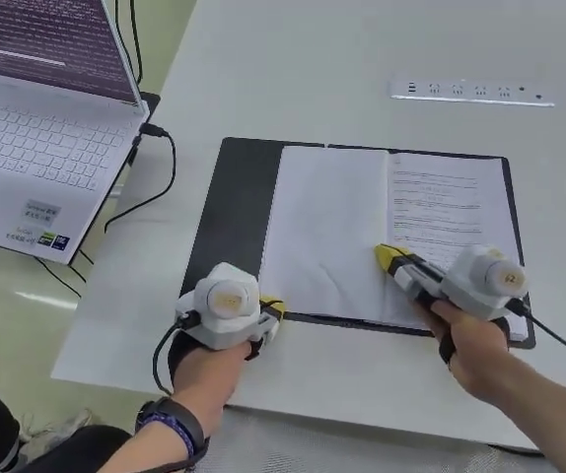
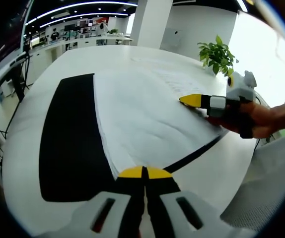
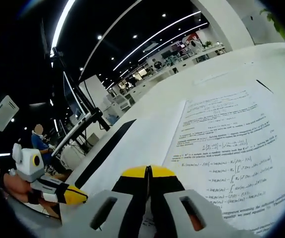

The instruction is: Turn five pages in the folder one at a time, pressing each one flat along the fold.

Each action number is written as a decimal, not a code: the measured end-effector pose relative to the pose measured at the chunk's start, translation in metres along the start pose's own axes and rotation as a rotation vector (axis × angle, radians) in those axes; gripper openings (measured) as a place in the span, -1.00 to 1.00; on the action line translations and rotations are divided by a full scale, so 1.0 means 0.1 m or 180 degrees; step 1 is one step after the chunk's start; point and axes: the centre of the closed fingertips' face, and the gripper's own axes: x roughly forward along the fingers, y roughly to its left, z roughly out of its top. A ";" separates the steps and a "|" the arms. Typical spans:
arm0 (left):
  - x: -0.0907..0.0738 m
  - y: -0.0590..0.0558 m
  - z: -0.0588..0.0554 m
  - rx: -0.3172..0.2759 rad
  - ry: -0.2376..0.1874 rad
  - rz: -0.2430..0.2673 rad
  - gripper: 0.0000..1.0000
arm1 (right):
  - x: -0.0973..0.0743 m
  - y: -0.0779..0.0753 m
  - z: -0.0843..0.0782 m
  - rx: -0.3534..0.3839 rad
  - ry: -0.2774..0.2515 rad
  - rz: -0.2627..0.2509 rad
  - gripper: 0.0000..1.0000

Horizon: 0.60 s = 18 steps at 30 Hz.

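Observation:
A black folder (image 1: 234, 207) lies open on the white table, with a blank left page (image 1: 327, 227) and a printed right page (image 1: 446, 207). My left gripper (image 1: 271, 308) is shut, its yellow tips at the near edge of the blank page (image 2: 142, 124). My right gripper (image 1: 387, 256) is shut too, its tips resting on the paper near the fold, low on the printed page (image 3: 232, 144). In the left gripper view the right gripper (image 2: 187, 100) lies on the page. The left gripper (image 3: 75, 196) appears at the lower left of the right gripper view.
An open laptop (image 1: 36, 128) sits at the far left with a black cable (image 1: 155, 187) trailing toward the folder. A white power strip (image 1: 470, 94) lies beyond the folder. The table's near edge (image 1: 263, 404) runs just under both hands.

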 end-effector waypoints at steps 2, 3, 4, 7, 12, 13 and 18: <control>0.00 0.00 0.00 0.0007 -0.0008 0.0005 -1.00 | -0.04 0.02 -0.06 -0.0039 0.0053 0.0023 -1.00; 0.00 0.00 0.00 0.0009 -0.0012 0.0005 -1.00 | -0.06 0.03 -0.08 -0.0037 0.0065 0.0029 -1.00; 0.00 -0.01 0.00 0.0009 -0.0016 0.0003 -1.00 | -0.08 0.04 -0.11 -0.0038 0.0095 0.0046 -1.00; 0.00 0.00 0.01 0.0000 -0.0017 -0.0002 -1.00 | -0.13 0.06 -0.18 -0.0076 0.0147 0.0070 -1.00; 0.00 -0.01 0.01 0.0002 0.0035 -0.0008 -1.00 | -0.18 0.09 -0.28 -0.0093 0.0212 0.0094 -1.00; 0.00 -0.01 0.01 0.0010 0.0039 -0.0007 -1.00 | -0.20 0.11 -0.30 -0.0089 0.0221 0.0098 -1.00; 0.00 -0.01 0.00 0.0041 0.0044 0.0011 -1.00 | -0.23 0.13 -0.34 -0.0113 0.0246 0.0095 -1.00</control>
